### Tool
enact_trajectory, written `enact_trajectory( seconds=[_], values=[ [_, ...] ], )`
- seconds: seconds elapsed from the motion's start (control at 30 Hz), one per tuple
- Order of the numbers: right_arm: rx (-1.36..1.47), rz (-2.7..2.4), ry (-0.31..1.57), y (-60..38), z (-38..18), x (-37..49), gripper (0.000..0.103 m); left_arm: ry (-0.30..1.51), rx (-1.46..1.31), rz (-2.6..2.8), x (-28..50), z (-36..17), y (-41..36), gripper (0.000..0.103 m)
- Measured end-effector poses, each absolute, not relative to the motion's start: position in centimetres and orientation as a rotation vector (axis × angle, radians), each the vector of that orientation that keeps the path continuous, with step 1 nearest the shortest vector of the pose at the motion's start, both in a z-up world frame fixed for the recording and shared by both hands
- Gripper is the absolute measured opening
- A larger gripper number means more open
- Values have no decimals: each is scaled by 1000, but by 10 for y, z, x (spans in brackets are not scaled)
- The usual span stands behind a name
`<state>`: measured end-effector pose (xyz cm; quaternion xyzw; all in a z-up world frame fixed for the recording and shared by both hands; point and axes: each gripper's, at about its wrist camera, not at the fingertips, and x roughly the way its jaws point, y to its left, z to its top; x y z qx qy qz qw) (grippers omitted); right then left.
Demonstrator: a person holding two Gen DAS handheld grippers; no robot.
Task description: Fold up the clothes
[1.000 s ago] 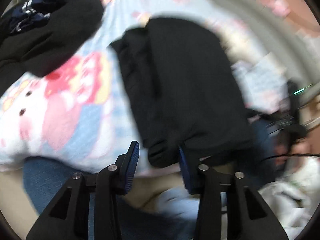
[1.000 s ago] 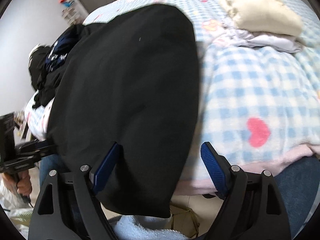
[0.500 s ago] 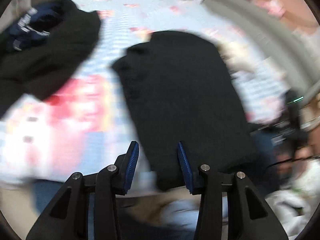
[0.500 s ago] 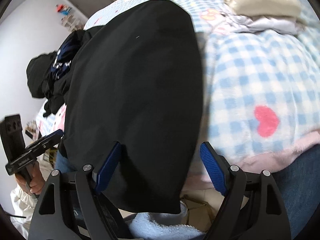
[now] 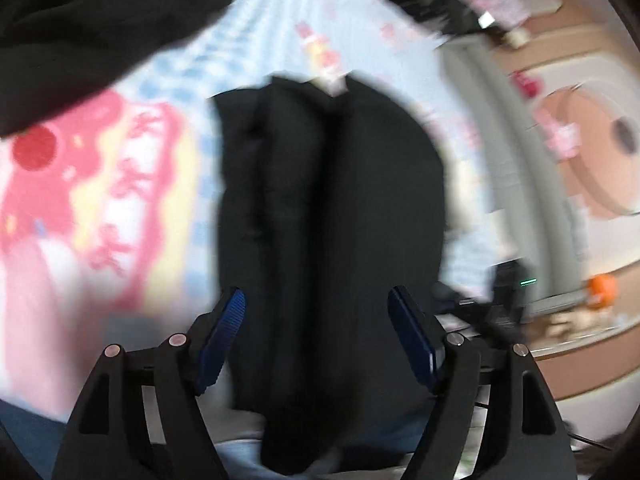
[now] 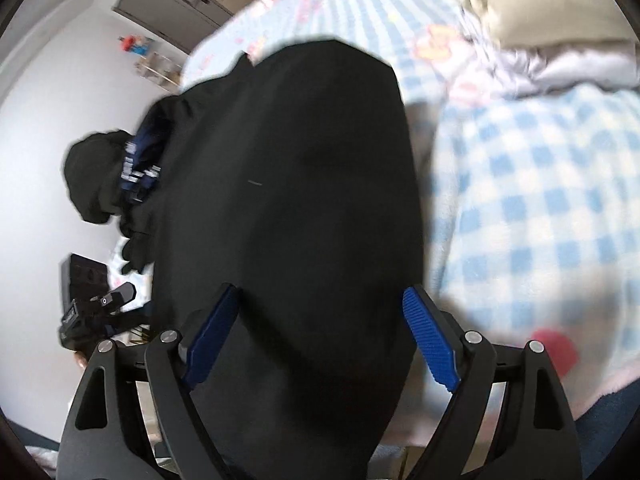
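We had the left gripper (image 5: 316, 334) jaws just opening wide, black garment (image 5: 332, 208) lying loose between them. Right gripper (image 6: 318, 330) was wide too, pads clear of the cloth.

your left view is smeared: the bed print (image 5: 92, 184) and the room behind won't resolve. the black garment (image 6: 288, 208) runs off the bottom edge in both views, its hem hidden behind the tool frames. the dark pile (image 6: 100, 176) is too blurred to sort.
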<state>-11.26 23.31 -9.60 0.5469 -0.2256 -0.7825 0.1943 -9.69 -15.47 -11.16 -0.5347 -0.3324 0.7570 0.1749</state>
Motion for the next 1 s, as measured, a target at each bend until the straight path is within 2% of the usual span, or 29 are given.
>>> enact_trajectory(
  seconds=[0.07, 0.17, 0.27, 0.33, 0.4, 0.43, 0.57, 0.67, 0.73, 1.0],
  values=[
    [1549, -2168, -632, 223, -106, -118, 96, -895, -1569, 2136, -99, -124, -149, 81],
    [1496, -2104, -644, 214, -116, -116, 98, -995, -1499, 2045, -99, -139, -141, 79],
    [1521, -2057, -584, 195, -128, -119, 102, -885, -1443, 2043, -99, -121, -118, 78],
    [1515, -2075, -608, 194, -130, -122, 103, -823, -1502, 2066, -110, -127, -104, 79],
    [1505, -2096, -637, 193, -131, -124, 95, -853, -1545, 2060, -124, -137, -99, 75],
    [1486, -2123, -659, 195, -128, -124, 85, -834, -1548, 2074, -126, -132, -94, 70],
    [1415, -2191, -581, 193, -103, -116, 64, -568, -1472, 2192, -115, -83, -60, 48],
    [1348, -2221, -575, 192, -80, -108, 50, -302, -1413, 2376, -104, -41, -19, 40],
    [1288, -2244, -546, 184, -61, -107, 46, -136, -1340, 2453, -94, -16, 14, 39],
    [1109, -2351, -573, 240, -3, -103, 45, -93, -1134, 2443, -80, 47, 56, 37]
  ],
)
